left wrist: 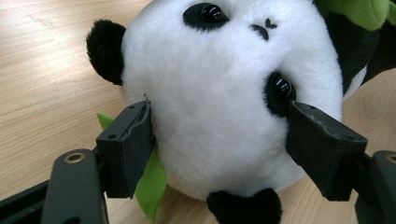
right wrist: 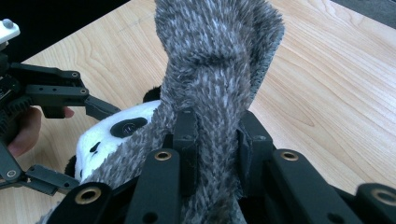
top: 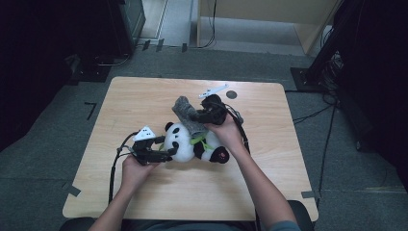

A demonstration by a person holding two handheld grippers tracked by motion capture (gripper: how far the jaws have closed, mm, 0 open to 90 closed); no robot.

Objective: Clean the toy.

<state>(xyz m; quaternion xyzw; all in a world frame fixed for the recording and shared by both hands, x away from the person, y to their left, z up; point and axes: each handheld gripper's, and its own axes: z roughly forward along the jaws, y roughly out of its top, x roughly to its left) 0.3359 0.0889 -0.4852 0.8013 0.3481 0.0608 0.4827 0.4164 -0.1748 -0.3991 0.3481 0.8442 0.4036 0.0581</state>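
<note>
High view: the left gripper (top: 166,155) clamps the toy panda (top: 192,144), which lies lengthwise across the table (top: 144,202), head leftward. Left gripper view: wide jaws press its head. Right gripper view: the right gripper (right wrist: 215,144) pinches an upright grey sock (right wrist: 219,60).

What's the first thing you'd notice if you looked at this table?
A plush panda lying in the middle of the wooden table, its white head squeezed between the left gripper's black jaws. Above it, the right gripper pinches a fuzzy grey cloth draped over the panda.
</note>
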